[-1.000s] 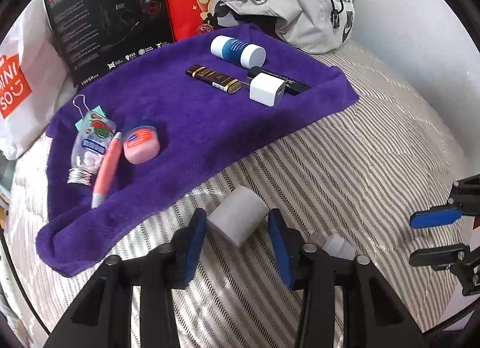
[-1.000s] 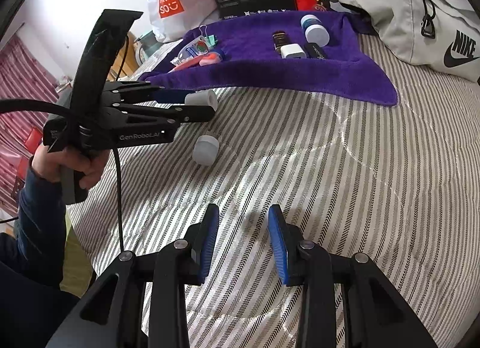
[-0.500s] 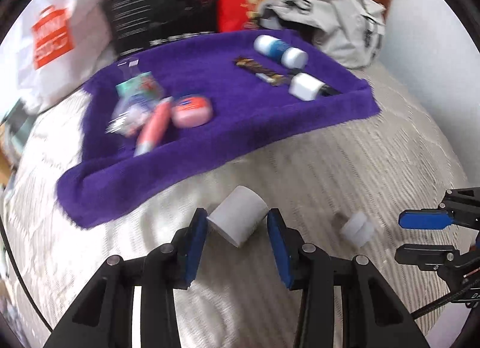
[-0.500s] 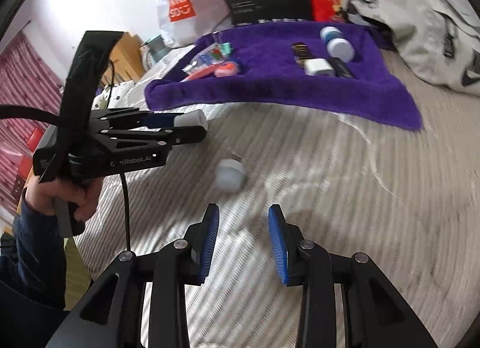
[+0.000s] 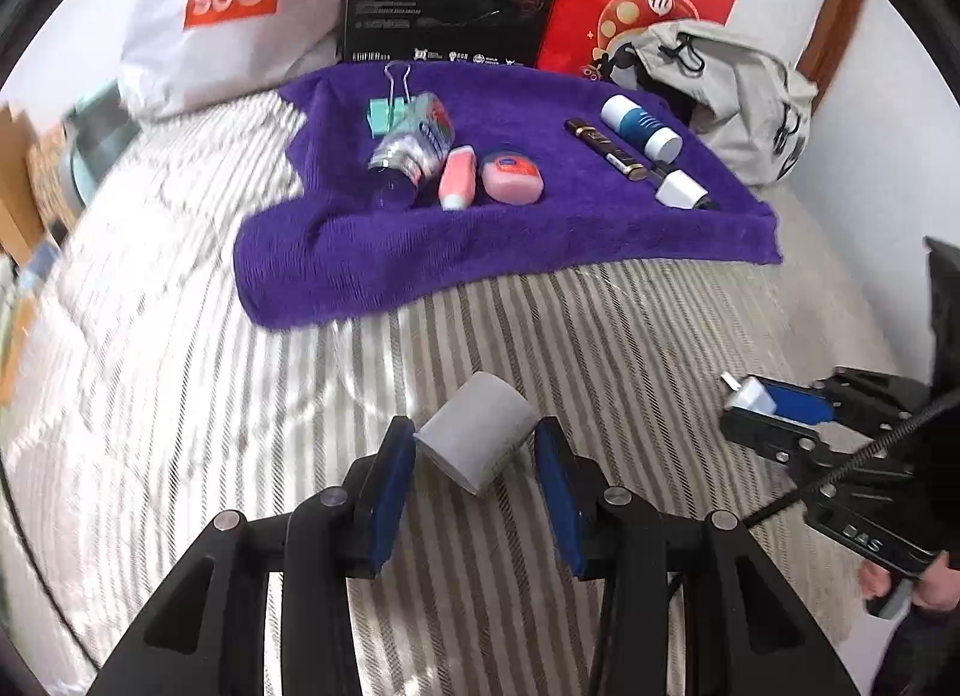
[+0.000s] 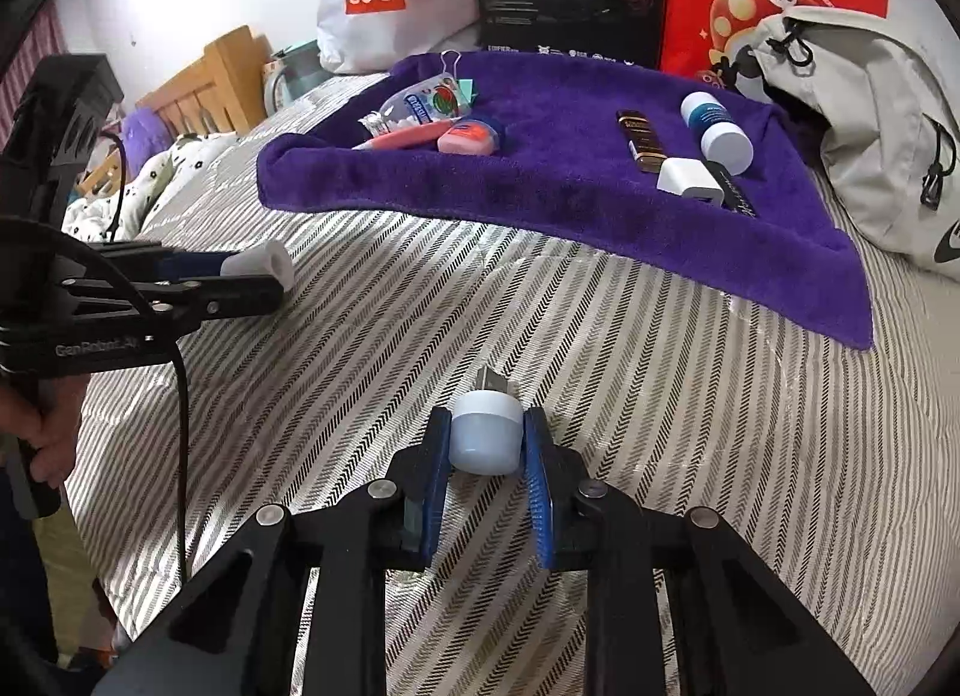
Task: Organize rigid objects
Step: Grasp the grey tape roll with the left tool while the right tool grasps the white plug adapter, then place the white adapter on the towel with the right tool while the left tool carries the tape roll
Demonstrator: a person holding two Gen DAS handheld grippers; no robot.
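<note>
The left tool point(image 5: 474, 456) carries the same grey-white cylinder point(image 5: 475, 437) between its blue pads as a second ago, clamped and lifted off the striped bed point(image 5: 180, 396); what differs is its heading, now square to the purple towel point(image 5: 516, 240), where the pink jar point(image 5: 513, 178) and the white-capped blue bottle point(image 5: 641, 126) already lie in rows. Further right comes the real change: the small white plug adapter point(image 6: 486, 433), loose on the bed half a second back, now sits pinched in the right tool point(image 6: 487, 447), prongs pointing forward. With both stray pieces in hand, nothing loose shows on the stripes, so I judge what remains is carrying both to the towel and setting them among the others.
</note>
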